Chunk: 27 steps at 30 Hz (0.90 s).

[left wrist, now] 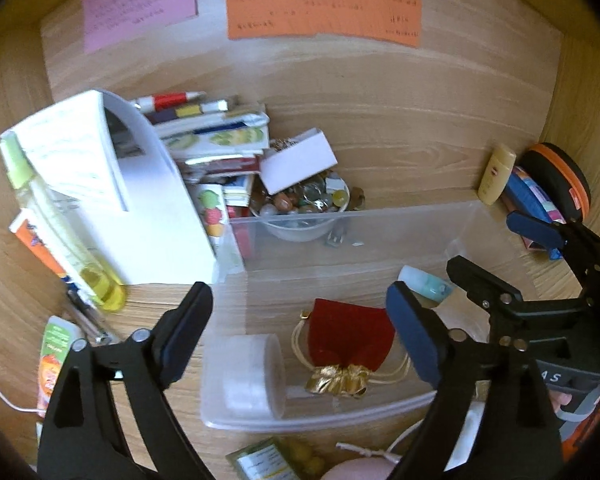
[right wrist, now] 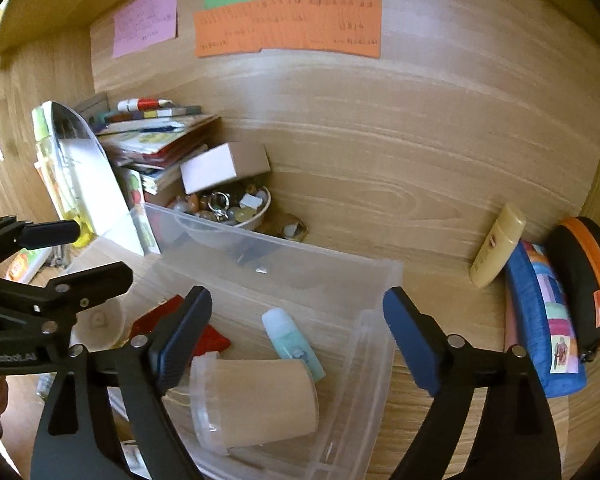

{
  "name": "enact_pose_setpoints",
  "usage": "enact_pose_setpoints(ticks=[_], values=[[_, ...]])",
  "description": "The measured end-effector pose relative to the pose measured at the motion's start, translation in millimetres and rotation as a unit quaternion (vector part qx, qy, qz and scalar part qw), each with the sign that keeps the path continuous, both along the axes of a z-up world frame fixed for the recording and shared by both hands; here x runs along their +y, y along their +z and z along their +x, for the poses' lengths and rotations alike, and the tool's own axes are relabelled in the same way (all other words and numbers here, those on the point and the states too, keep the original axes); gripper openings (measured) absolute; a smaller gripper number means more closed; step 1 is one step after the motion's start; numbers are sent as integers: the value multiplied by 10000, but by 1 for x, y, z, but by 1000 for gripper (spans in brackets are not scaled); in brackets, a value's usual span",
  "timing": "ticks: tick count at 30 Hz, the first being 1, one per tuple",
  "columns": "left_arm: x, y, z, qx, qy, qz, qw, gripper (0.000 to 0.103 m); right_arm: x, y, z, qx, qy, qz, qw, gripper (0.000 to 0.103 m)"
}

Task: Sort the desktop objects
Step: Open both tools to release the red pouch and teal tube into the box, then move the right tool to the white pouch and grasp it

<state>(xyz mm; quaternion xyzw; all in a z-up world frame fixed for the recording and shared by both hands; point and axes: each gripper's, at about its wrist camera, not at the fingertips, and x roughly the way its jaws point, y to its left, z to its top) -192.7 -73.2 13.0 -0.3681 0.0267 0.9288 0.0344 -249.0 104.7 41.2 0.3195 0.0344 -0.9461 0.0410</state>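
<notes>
- Clear bin [right wrist: 380,280] on the bench [right wrist: 420,200], holding four things: tape roll [left wrist: 252,376], red pouch [left wrist: 348,336], teal tube [right wrist: 292,344], clear jar [right wrist: 256,400].
- Left tool [left wrist: 300,344] wide, nothing between the pads, hanging over the roll and pouch.
- Right tool [right wrist: 296,340] wide too, empty, hanging over the jar and tube.
- Pouch: red velvet, gold trim at the neck, cream drawstring; soft and light, likely to sag, best pinched at the gathered neck.
- Roll: pale, translucent, lying on its side near the bin's near wall; stiff and light, fit for a pinch across the flat faces.
- Jar: clear plastic, tan contents, lidded, tipped on its side; smooth and prone to roll, best gripped across the body near the lid.
- Tube: small, teal with a pale cap, beside the jar; slick, slightly squashy, best taken mid-body.
- Outside the bin, unsorted: cream bottle [right wrist: 496,248], blue case [right wrist: 540,312] and black-orange pouch [right wrist: 584,288] at right; bowl [left wrist: 300,228] of trinkets behind the bin, fragile to tip.
- At left: white box [left wrist: 148,200], yellow bottle [left wrist: 68,232], stacked books [right wrist: 160,140]; pens on top, possibly markers, too blurred to tell.
- Bin itself thin-walled and flexible, light; safer lifted by two rims.
</notes>
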Motion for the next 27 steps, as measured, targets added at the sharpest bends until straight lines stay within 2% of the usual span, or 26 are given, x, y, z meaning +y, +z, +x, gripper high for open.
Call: enact_pose_setpoints(ticks=[3,5,11,15,22,27], values=[[-5,9,13,152,84,-66,9998,92,-3,5,5,84,37,54,9999,93],[-8,13,20,224,110,-37,9997,93,-5,8,9,168,32,99,9998,101],[-16,29,50,526,202,-60,9984,94,-2,32,24,286,275,-437,9983,102],[-24,34,69,714,127,145,9973,100,1,45,37,332,350,-728,9962,102],[-33,33,91,836,81,315,9960,100,1,61,72,563,227,-558,9966,102],[-43,26,109,857,84,385,9955,100,3,55,95,539,22,-398,9977,103]])
